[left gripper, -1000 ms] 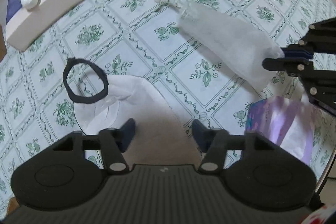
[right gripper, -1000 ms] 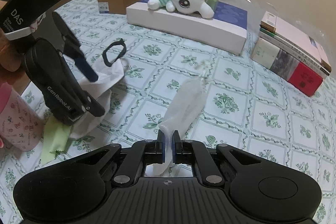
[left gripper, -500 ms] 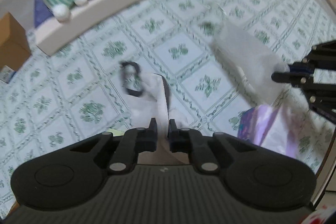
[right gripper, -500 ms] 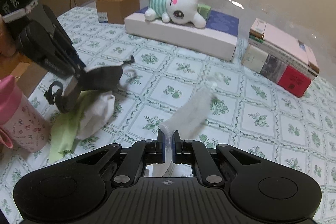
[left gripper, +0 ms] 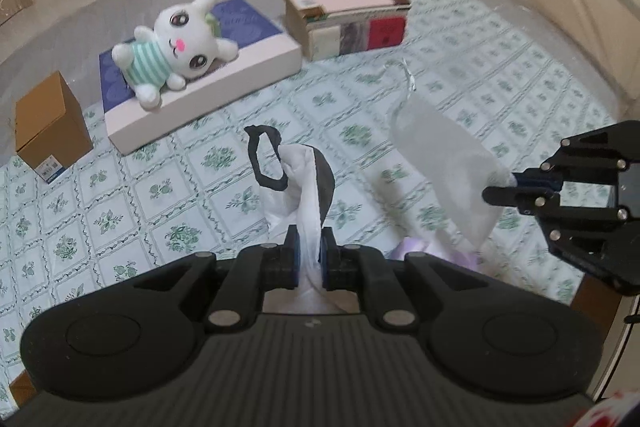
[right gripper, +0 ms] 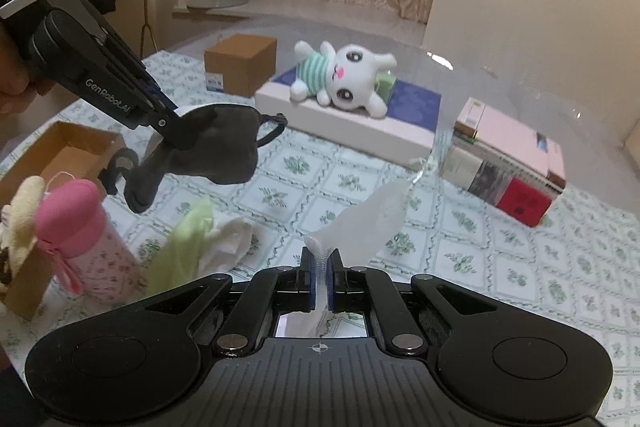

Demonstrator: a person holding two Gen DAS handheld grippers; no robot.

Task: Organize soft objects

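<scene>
Jaws of the left gripper (left gripper: 308, 247) have just been closing and now pinch a face mask (left gripper: 310, 187) (white inside, dark outside, black ear loop dangling), lifted clear of the flowered tablecloth (left gripper: 168, 195). Alongside it, the right gripper (right gripper: 319, 279) is clamped tight on the corner of a white gauzy pouch (right gripper: 372, 217), which hangs in the air with its drawstring trailing toward the table. Below them lie a green cloth (right gripper: 180, 251) and a white cloth (right gripper: 228, 241), near a pink bottle (right gripper: 80, 227) and an open cardboard box (right gripper: 68, 151). Farther back, a plush bunny (left gripper: 172, 43) lies on a flat white box (left gripper: 208, 83), with a small brown carton (left gripper: 48, 127) to one side and stacked books (left gripper: 348, 13) to the other.
</scene>
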